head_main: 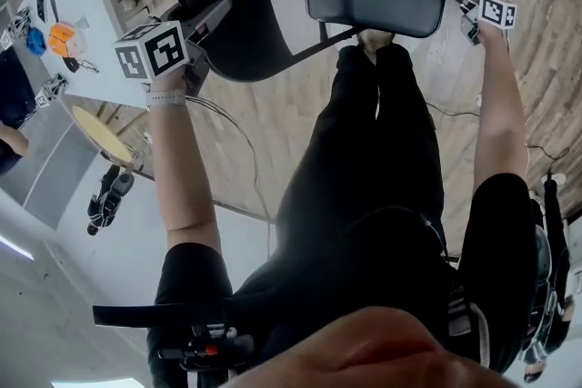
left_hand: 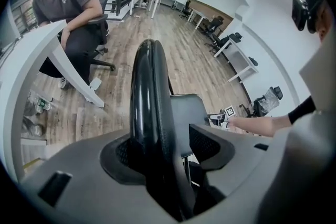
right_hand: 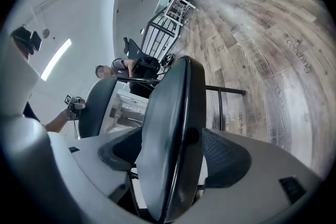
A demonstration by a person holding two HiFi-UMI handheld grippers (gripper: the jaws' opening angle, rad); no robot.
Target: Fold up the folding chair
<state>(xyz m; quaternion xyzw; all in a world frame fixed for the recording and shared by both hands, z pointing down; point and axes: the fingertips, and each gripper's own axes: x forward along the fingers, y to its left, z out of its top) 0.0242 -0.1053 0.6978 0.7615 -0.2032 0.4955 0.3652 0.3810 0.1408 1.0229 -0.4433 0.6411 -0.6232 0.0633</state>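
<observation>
Black-clad torso and legs (head_main: 364,195) fill mid-view, standing on the grey wood-plank floor (head_main: 264,123). Folding chair (head_main: 236,14) stands on that floor right at the feet and looks unfolded.

Backrest (left_hand: 149,86): glossy black with a rounded rim, edge-on inside the left gripper (left_hand: 167,148). One pad is on it and there's a sliver of gap at the other, so it's not clamped.

Seat (right_hand: 173,128): matte grey rounded slab, edge-on inside the right gripper (right_hand: 176,155). Jaws wide, nothing gripped.

Seat sits to the right of the backrest. The fold probably hinges on swinging it toward the backrest, and the right hand is nearest.
</observation>
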